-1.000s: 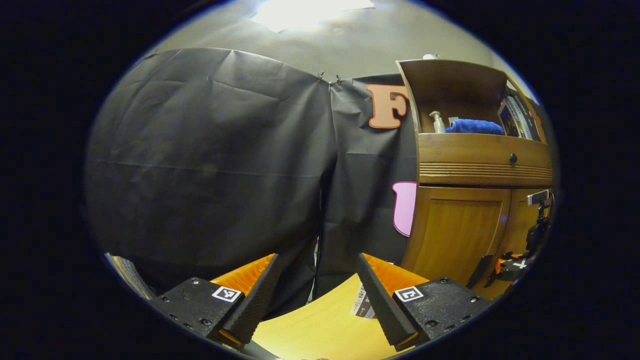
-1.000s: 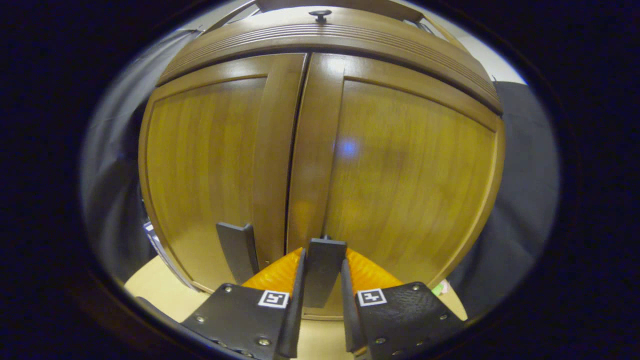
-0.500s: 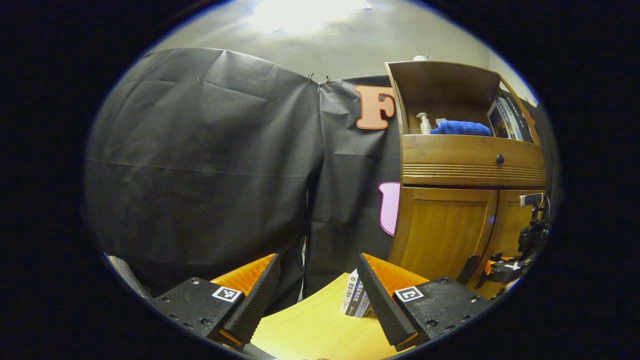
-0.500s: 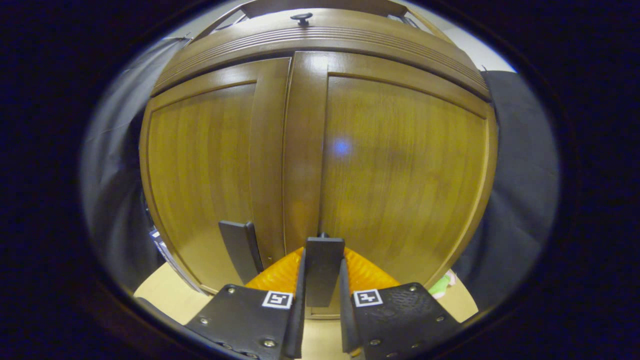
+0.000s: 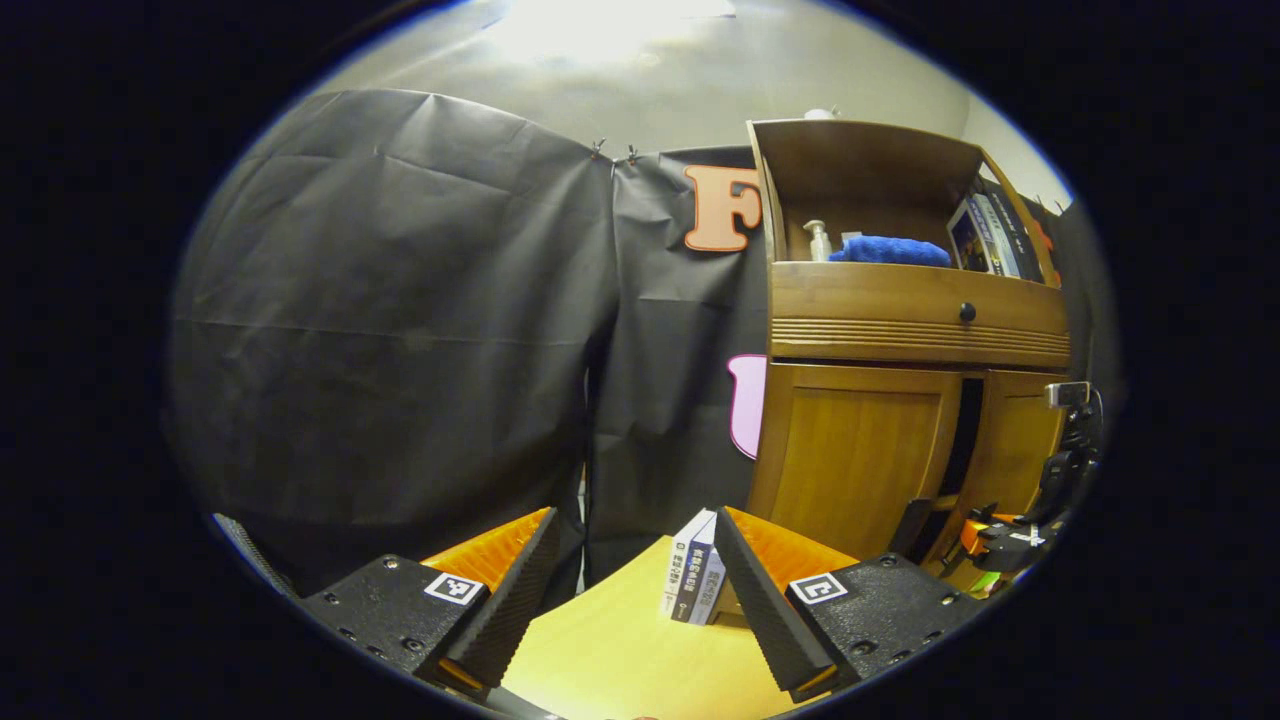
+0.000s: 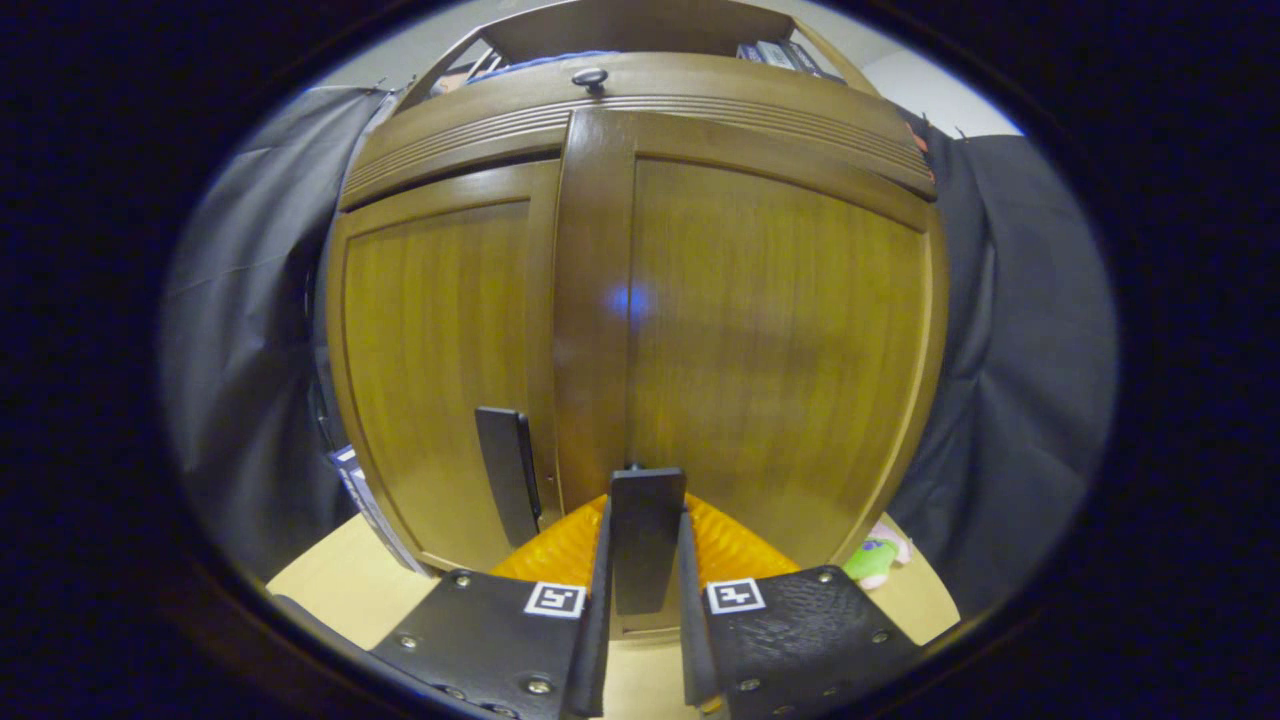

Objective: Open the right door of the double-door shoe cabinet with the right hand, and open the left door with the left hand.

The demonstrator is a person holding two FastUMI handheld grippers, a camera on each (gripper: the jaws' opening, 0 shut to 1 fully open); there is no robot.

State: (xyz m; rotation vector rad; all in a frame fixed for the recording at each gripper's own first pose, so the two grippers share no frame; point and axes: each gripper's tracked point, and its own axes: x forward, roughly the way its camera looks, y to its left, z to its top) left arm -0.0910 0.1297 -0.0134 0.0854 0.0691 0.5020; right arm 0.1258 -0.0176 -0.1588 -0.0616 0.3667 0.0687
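Observation:
The wooden shoe cabinet (image 5: 900, 330) stands at the right of the left gripper view. Its left door (image 5: 860, 450) is closed, and its dark flat handle (image 5: 908, 525) is free. The right door (image 5: 1020, 440) stands slightly ajar, with a dark gap between the doors. My right gripper (image 6: 645, 545) is shut on the right door's handle (image 6: 647, 520), with the right door (image 6: 780, 330) close ahead and the left door's handle (image 6: 505, 485) beside it. From afar, the right gripper (image 5: 1000, 530) appears at that door's lower edge. My left gripper (image 5: 635, 590) is open and holds nothing, well left of the cabinet.
A drawer with a round knob (image 5: 966, 312) sits above the doors. The open shelf holds a pump bottle (image 5: 818, 240), a blue towel (image 5: 890, 250) and books (image 5: 985, 235). More books (image 5: 693, 580) lean at the cabinet's left foot on the light wooden surface (image 5: 620, 650). A green toy (image 6: 872, 558) lies right of the cabinet.
The right door has swung out a little with the right gripper on its handle, opening a dark gap. The cabinet has slid leftward in the left gripper view.

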